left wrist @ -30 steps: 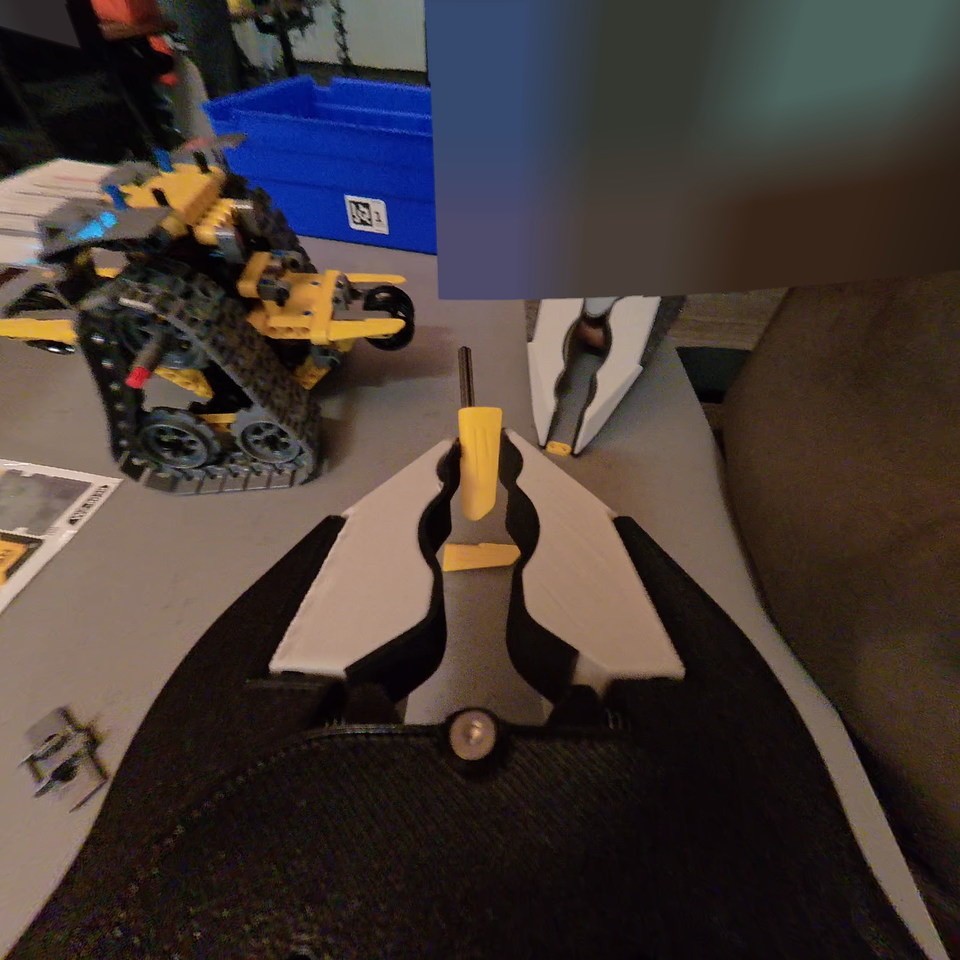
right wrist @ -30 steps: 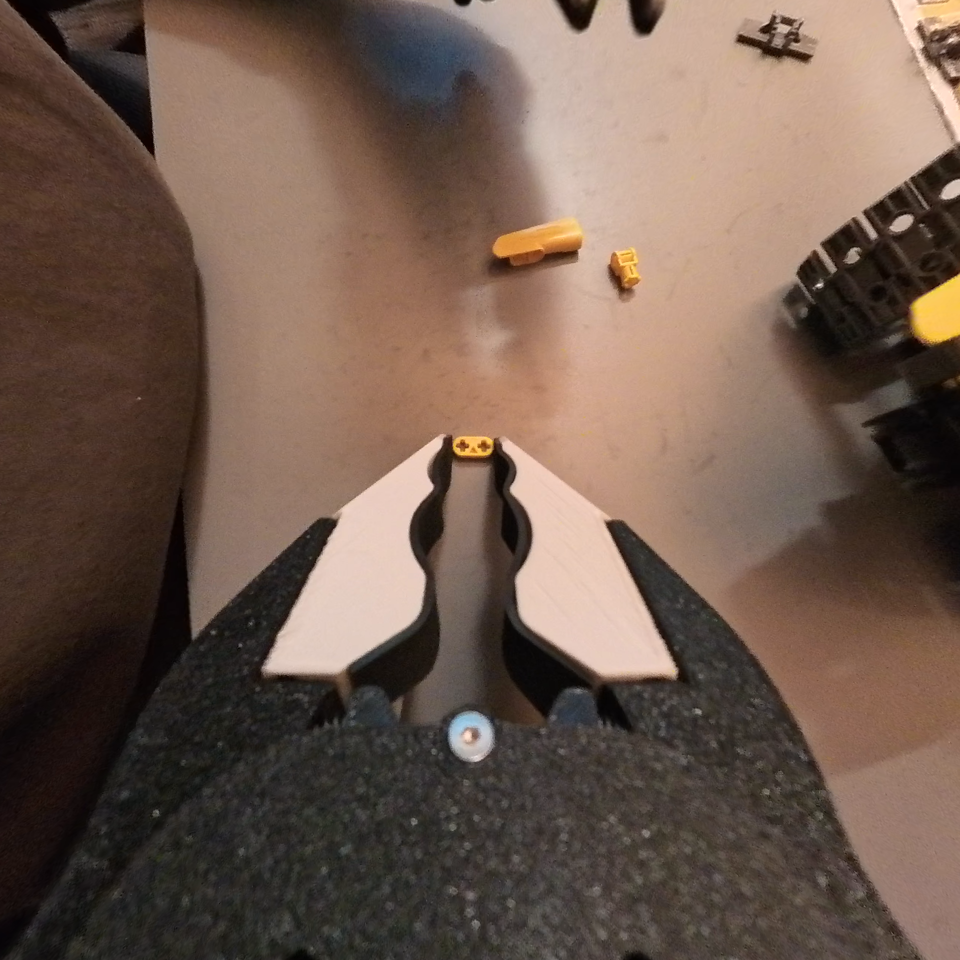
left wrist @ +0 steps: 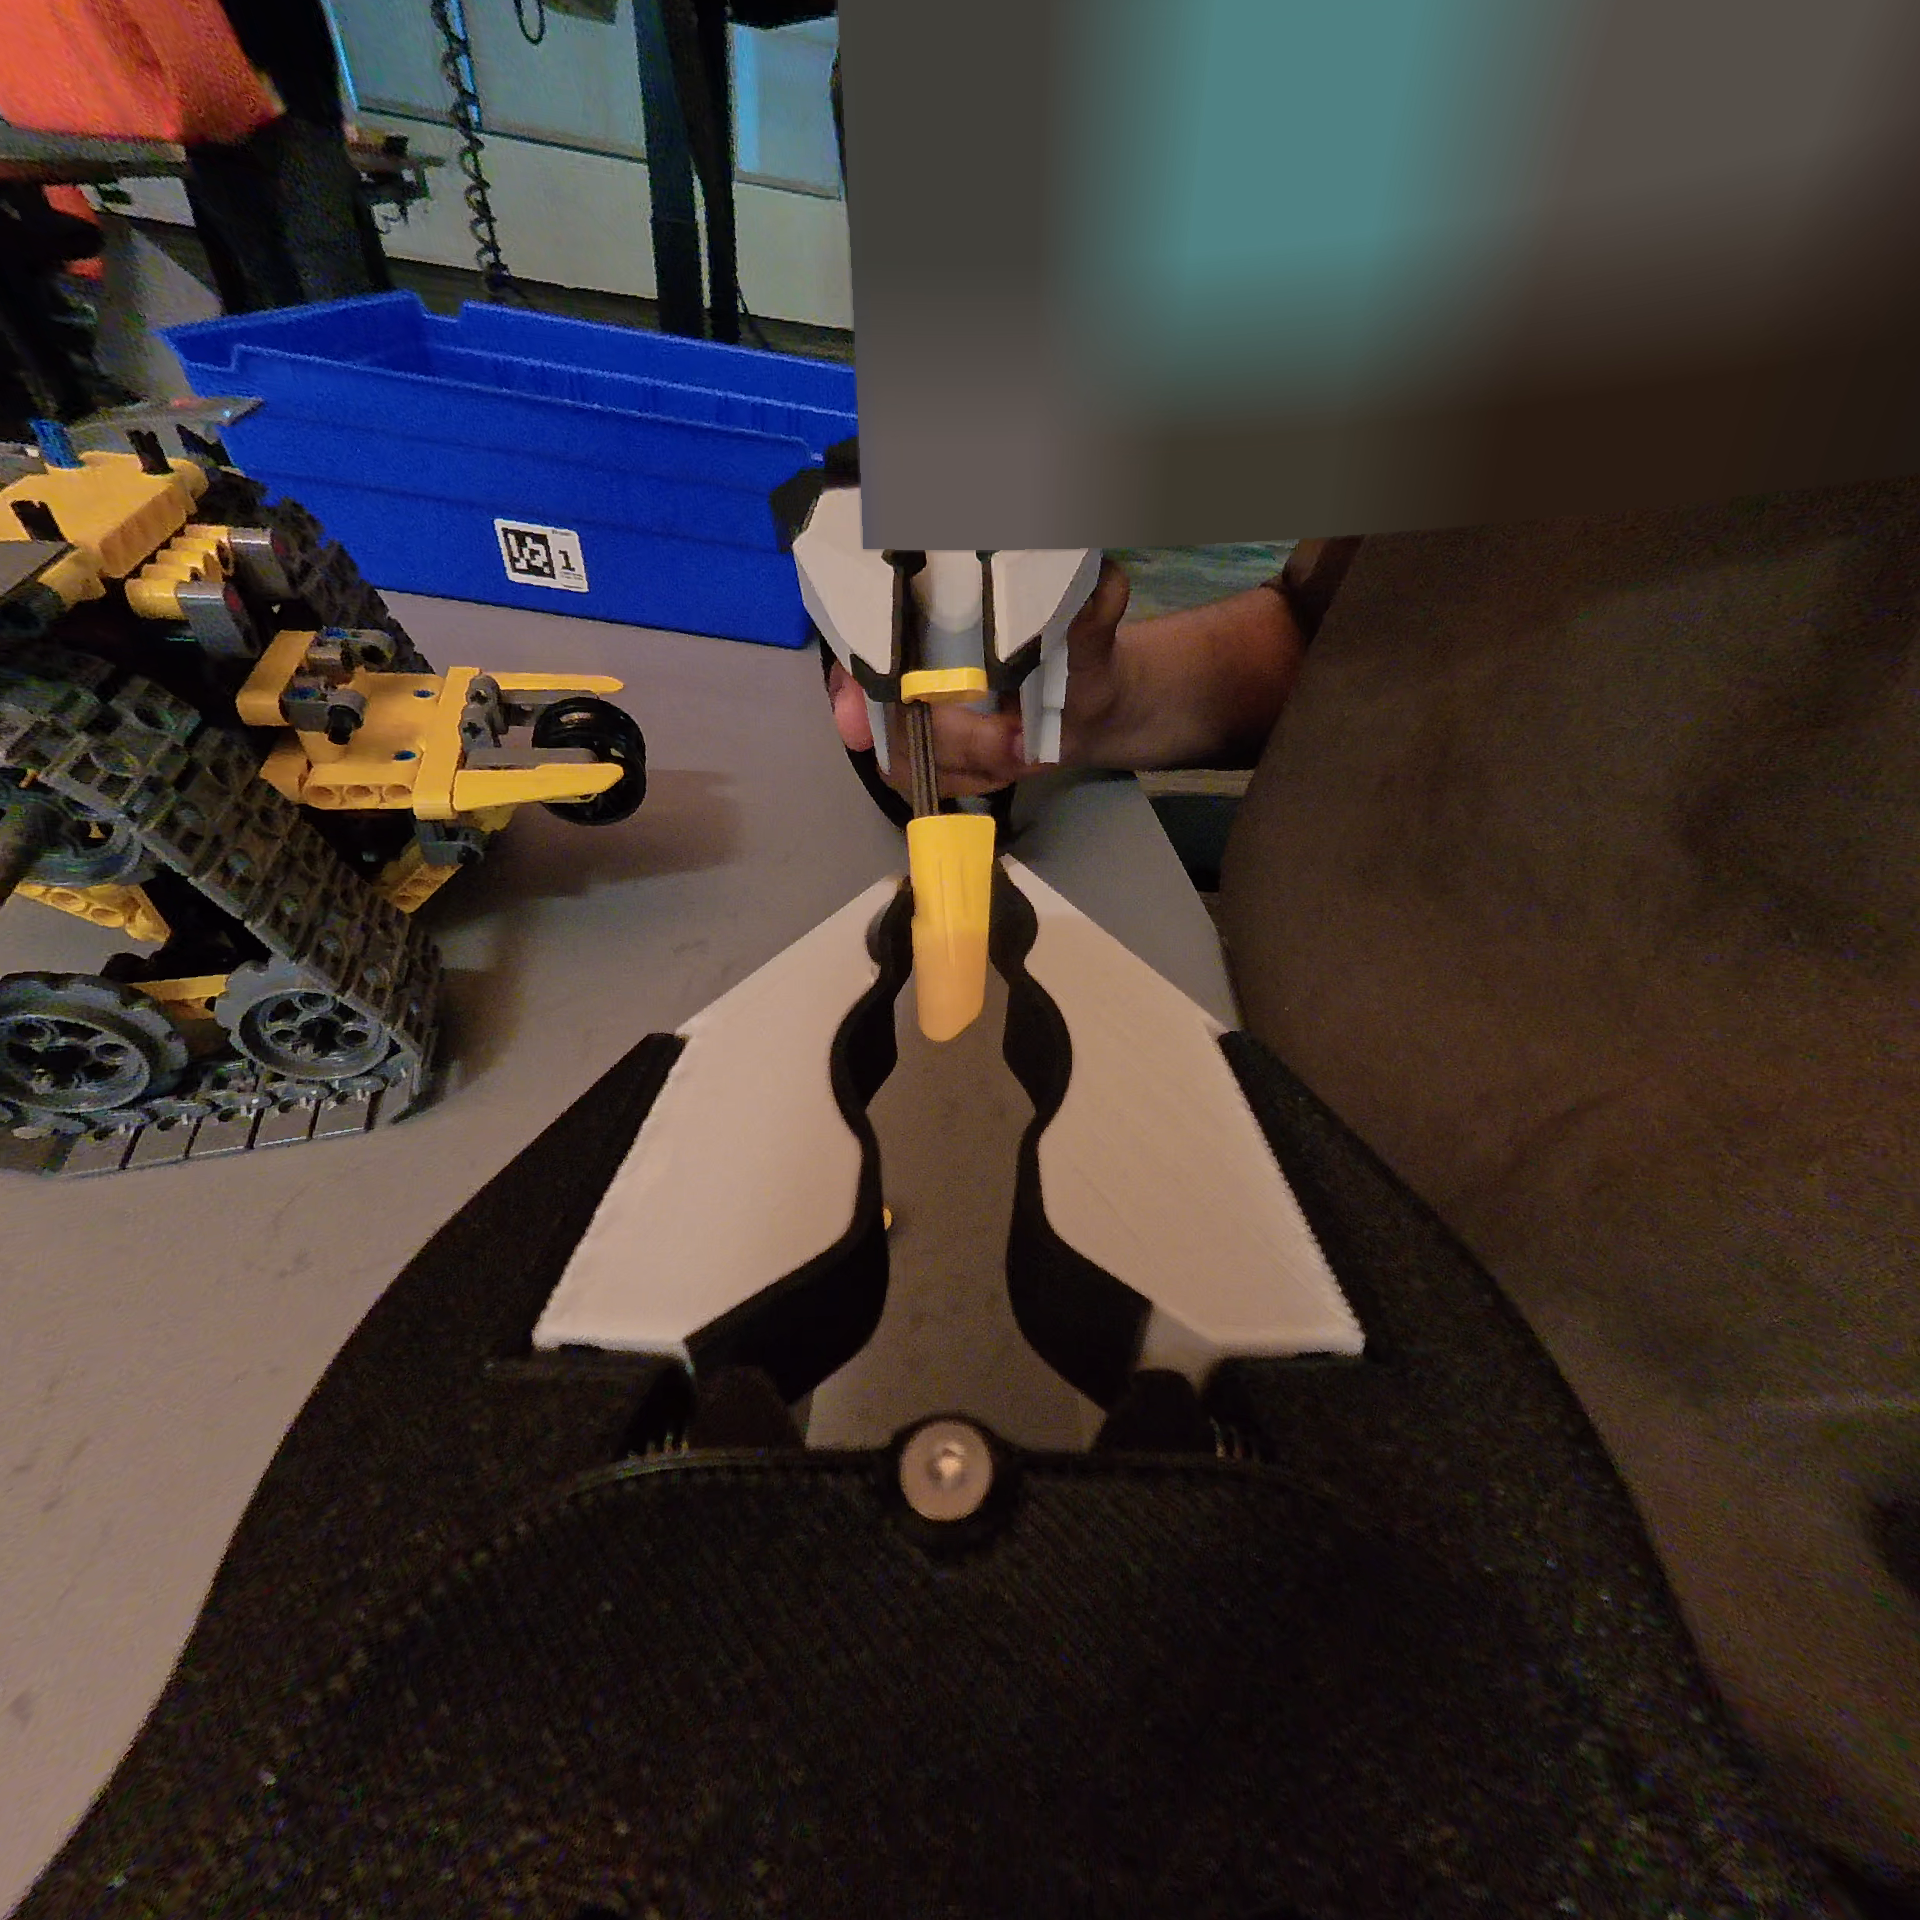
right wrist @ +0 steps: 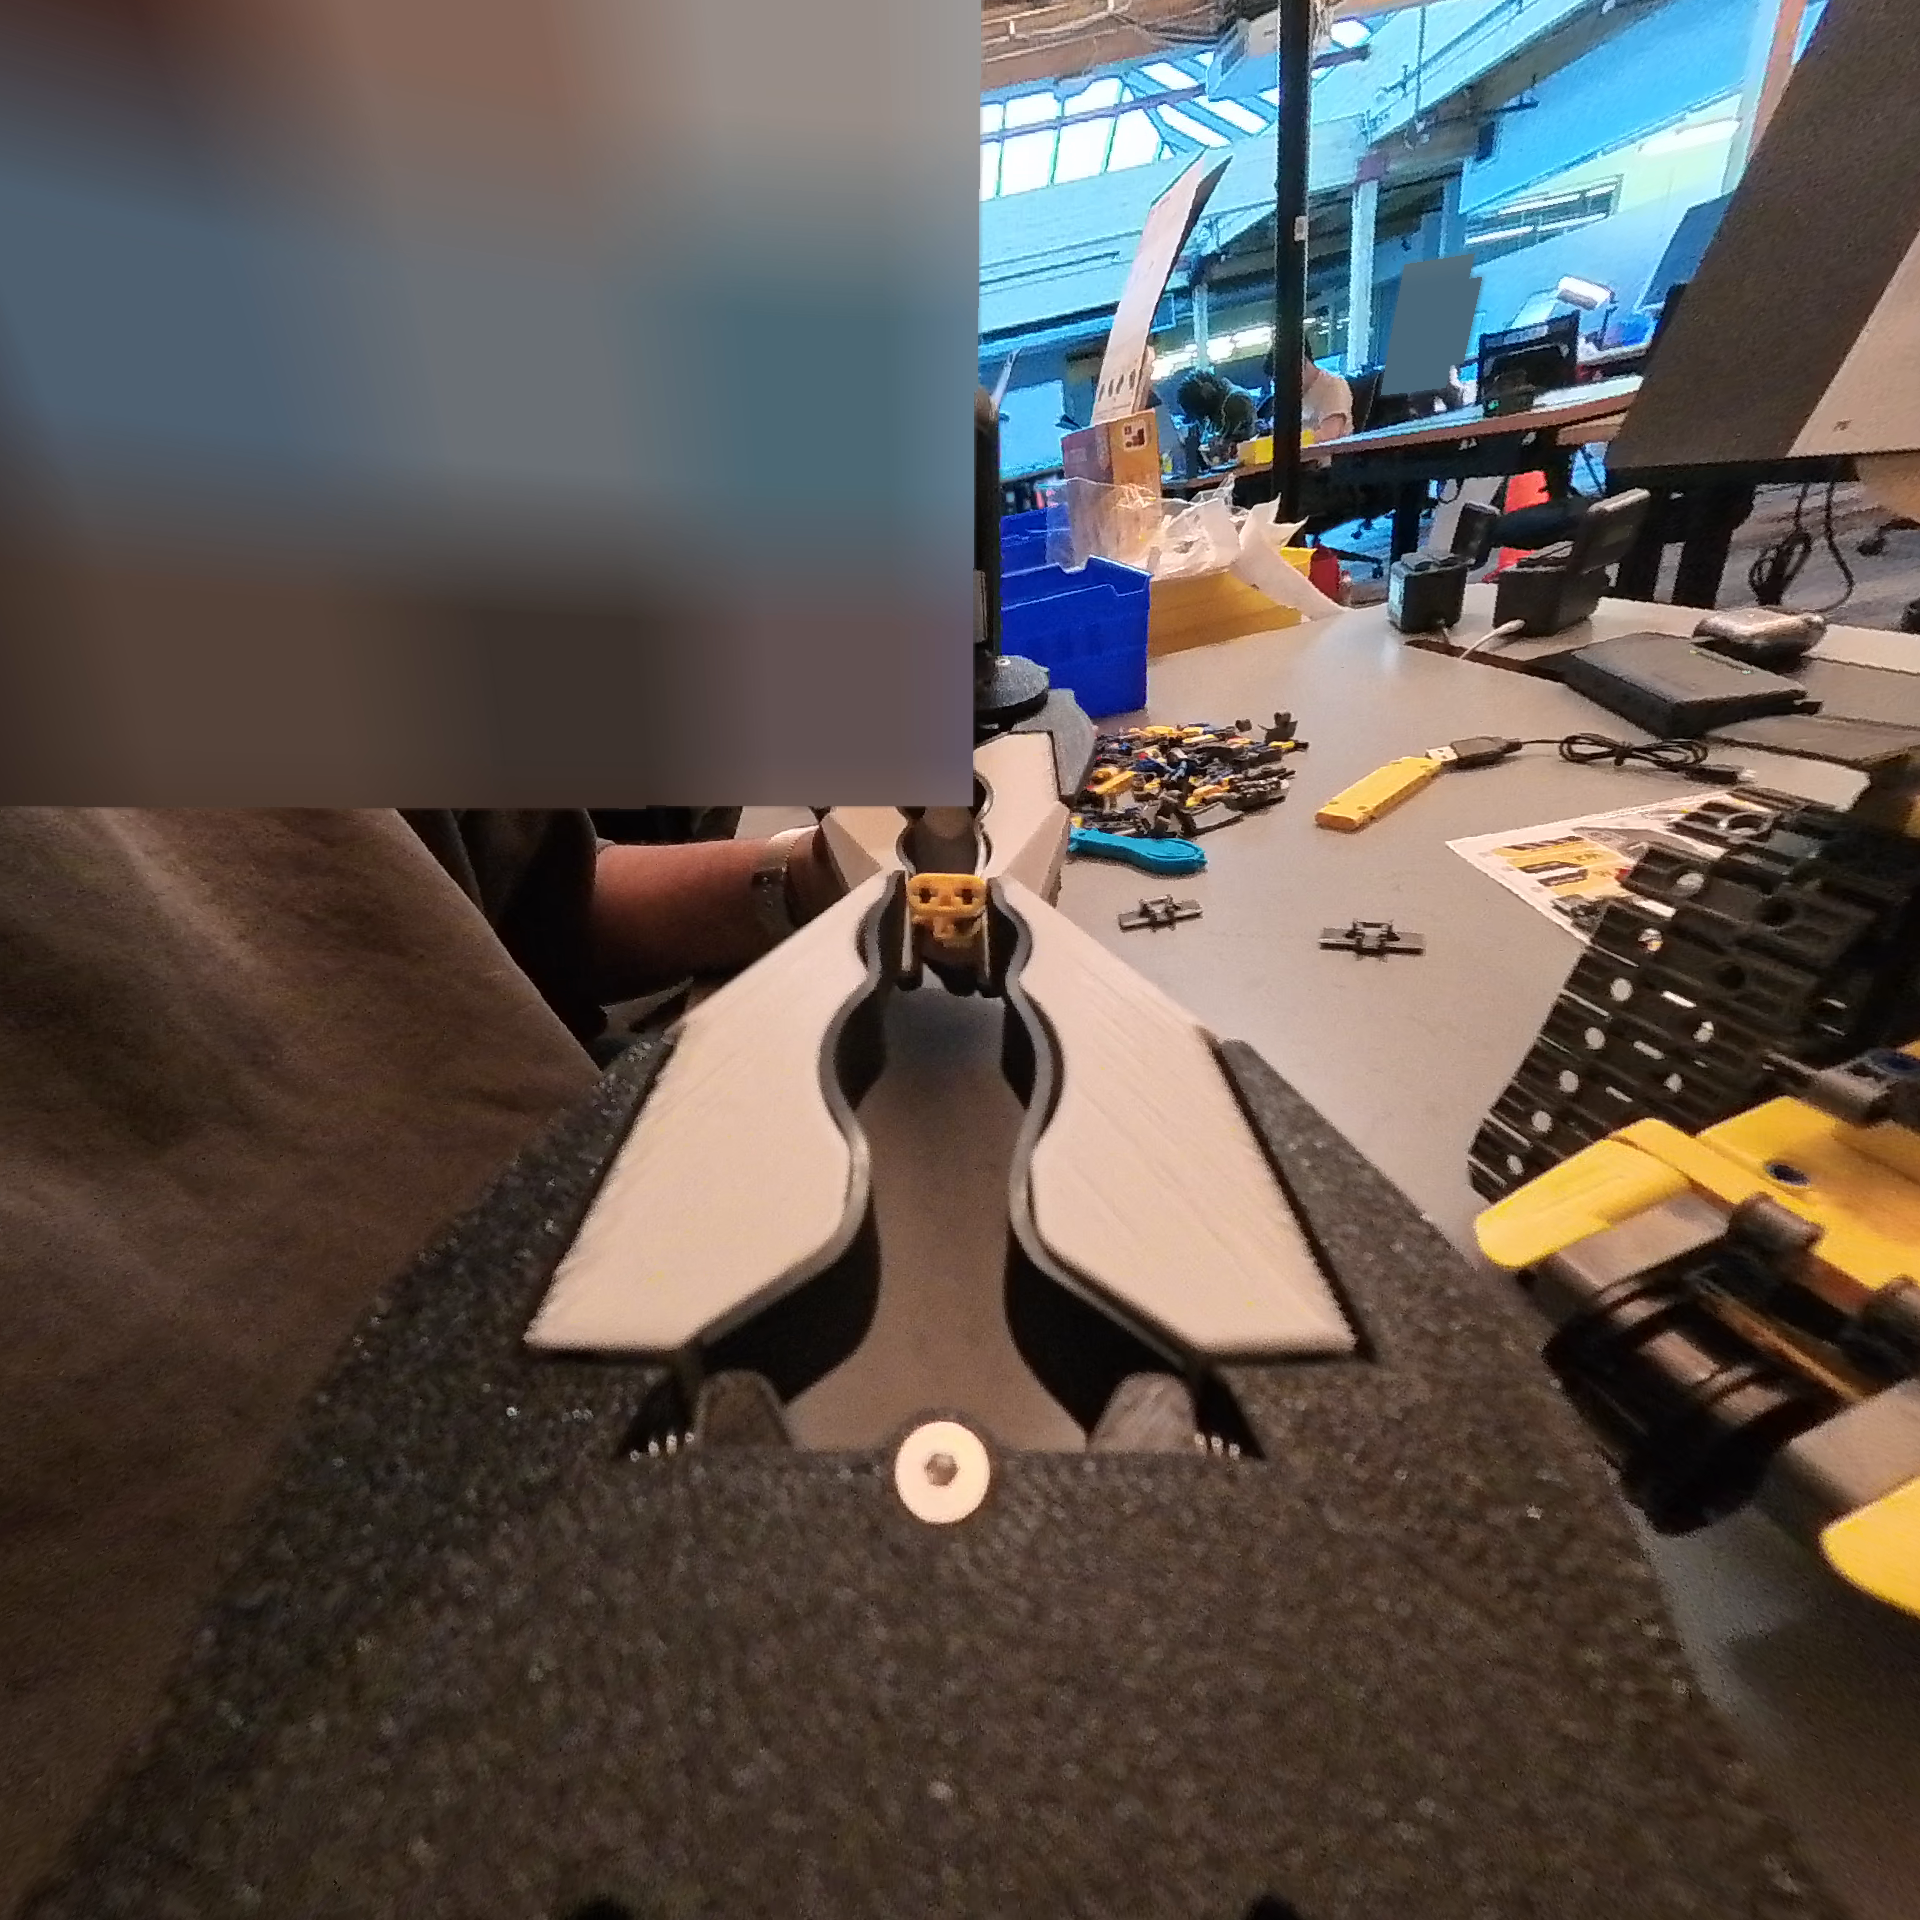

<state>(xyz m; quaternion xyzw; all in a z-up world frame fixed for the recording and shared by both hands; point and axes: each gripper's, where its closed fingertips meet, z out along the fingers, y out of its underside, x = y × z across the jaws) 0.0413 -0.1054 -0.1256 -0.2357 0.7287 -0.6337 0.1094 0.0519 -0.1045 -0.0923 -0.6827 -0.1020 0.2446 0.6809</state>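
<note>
My left gripper (left wrist: pixel 948 896) is shut on a yellow tapered piece (left wrist: pixel 948 935) with a thin dark axle (left wrist: pixel 923 764) sticking out forward. My right gripper (right wrist: pixel 943 920) is shut on a small yellow connector (right wrist: pixel 943 900). The two grippers face each other tip to tip above the grey table (left wrist: pixel 623 935). In the left wrist view the right gripper (left wrist: pixel 961 727) holds the connector (left wrist: pixel 943 684) at the axle's far end. In the right wrist view the left gripper (right wrist: pixel 940 831) shows just behind the connector. A yellow and black tracked brick model (left wrist: pixel 208 831) stands left of them.
A blue bin (left wrist: pixel 499 468) stands behind the model. The right wrist view shows a pile of small parts (right wrist: pixel 1184 769), a yellow beam (right wrist: pixel 1377 795), a blue tool (right wrist: pixel 1138 847), an instruction sheet (right wrist: pixel 1558 862) and the model (right wrist: pixel 1704 997) close at right. A person's brown clothing (left wrist: pixel 1558 1039) borders the table. Only a small space, under 4 cm, lies between the two pairs of fingers.
Both grippers have risen from the table and turned to face each other. The right gripper's connector has come up to the tip of the axle held by the left.
</note>
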